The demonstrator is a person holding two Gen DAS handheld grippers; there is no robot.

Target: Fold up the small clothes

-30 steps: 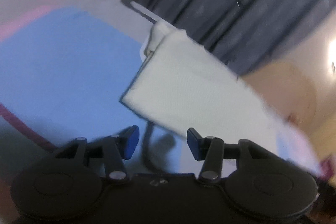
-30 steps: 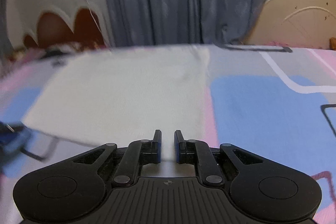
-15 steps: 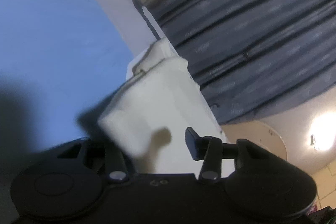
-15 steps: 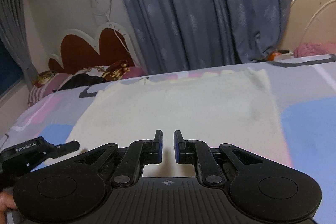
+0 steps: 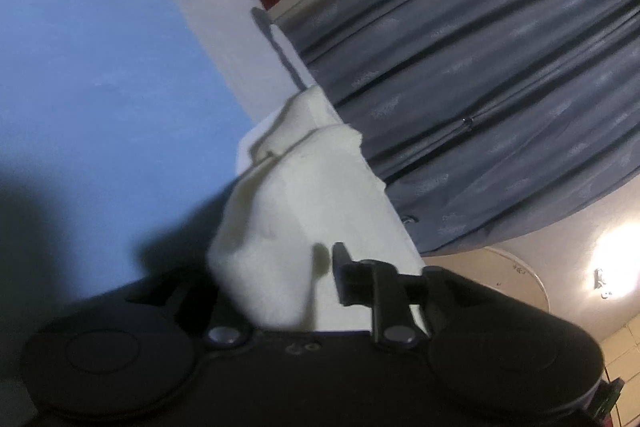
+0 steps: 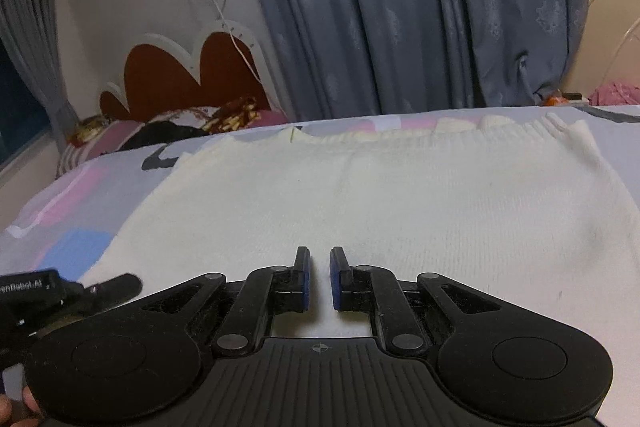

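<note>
A cream knit garment (image 6: 380, 195) lies spread flat on the bed sheet (image 6: 72, 247). In the left wrist view one corner of the garment (image 5: 304, 187) is raised off the blue patch of the sheet (image 5: 100, 87) and bunched between the jaws of my left gripper (image 5: 308, 267). The jaws are closing on it: the cloth hides the left finger, and the right fingertip (image 5: 340, 263) touches the fold. My right gripper (image 6: 319, 275) hovers over the garment's near edge, shut to a narrow slit with nothing in it. The left gripper's body (image 6: 60, 291) shows at the lower left of the right wrist view.
A red scalloped headboard (image 6: 180, 75) with pillows (image 6: 180, 125) stands at the bed's far left. Grey curtains (image 6: 400, 7) hang behind the bed. A pink bundle (image 6: 616, 93) lies at the far right. A person's fingers (image 6: 12, 411) show at the bottom left corner.
The left gripper moved in under the garment's corner, rolled, lifted the corner and narrowed its jaws around it. The right gripper travelled over the garment toward its middle, staying shut.
</note>
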